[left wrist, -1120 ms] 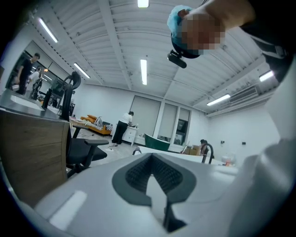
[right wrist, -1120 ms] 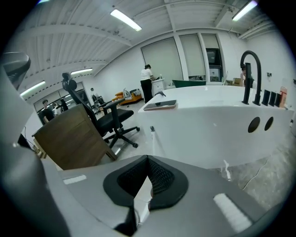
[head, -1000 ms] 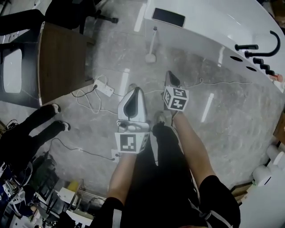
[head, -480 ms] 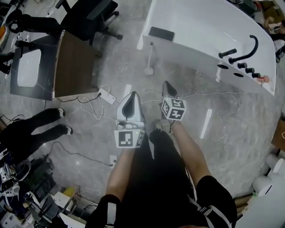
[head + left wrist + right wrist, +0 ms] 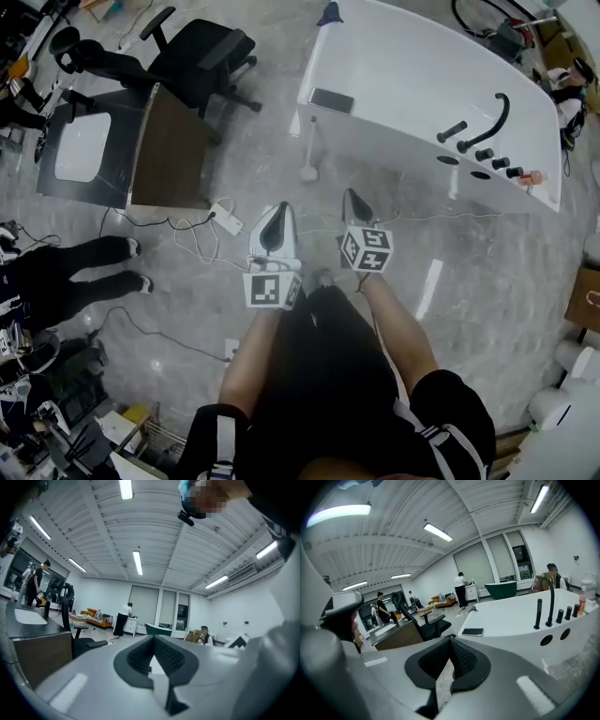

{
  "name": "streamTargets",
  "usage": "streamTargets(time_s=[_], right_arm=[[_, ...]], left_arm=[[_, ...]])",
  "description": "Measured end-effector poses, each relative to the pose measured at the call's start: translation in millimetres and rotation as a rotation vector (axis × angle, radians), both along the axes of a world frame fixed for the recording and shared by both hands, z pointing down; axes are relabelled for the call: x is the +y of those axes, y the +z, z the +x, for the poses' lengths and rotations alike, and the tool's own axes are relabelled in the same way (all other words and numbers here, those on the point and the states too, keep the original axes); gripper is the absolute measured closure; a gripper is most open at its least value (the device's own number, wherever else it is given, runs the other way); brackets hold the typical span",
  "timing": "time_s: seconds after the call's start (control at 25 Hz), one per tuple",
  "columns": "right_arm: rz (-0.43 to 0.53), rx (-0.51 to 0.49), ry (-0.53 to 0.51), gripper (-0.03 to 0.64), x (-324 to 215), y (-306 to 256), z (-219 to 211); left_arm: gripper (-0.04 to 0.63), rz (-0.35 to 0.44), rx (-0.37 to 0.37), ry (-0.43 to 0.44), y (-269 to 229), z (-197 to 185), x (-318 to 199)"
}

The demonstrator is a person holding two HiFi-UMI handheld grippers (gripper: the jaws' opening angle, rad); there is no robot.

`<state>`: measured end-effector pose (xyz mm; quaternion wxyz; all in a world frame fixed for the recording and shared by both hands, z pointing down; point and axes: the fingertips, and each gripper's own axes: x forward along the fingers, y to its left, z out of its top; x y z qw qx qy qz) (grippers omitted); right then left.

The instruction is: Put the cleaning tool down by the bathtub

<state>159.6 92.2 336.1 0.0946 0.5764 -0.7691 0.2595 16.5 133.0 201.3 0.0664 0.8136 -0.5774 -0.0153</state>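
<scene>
The grey floor (image 5: pixel 487 253) carries the white bathtub (image 5: pixel 412 94). The cleaning brush (image 5: pixel 308 172) stands just beside the tub, its head on the floor and its handle against the tub's side. The left tool (image 5: pixel 277 208) and right tool (image 5: pixel 351 198) hover near it, both closed together and empty.

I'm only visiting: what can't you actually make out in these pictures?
Cleaning tool: head view, too small to tell what its head is; not in either gripper view.
Bottle on the bathtub rim: label too small in head and right gripper views.
Floor at the person's feet: head view, hidden by their legs.
</scene>
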Motion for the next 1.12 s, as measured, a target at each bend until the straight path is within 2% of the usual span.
streamTargets(time_s=[0.56,0.84,1.12], right_arm=[[0.245,0.005,-0.061,0.618,70,-153,7],[0.296,-0.022,-0.063,0.618,102,-205,17],[0.318,-0.035,-0.073,0.618,123,-228,10]], left_arm=[[0.588,0.022,0.023,-0.007,-65,24,47],[0.588,0.028,0.021,0.011,-90,24,70],[0.588,0.034,0.024,0.006,-98,17,89]])
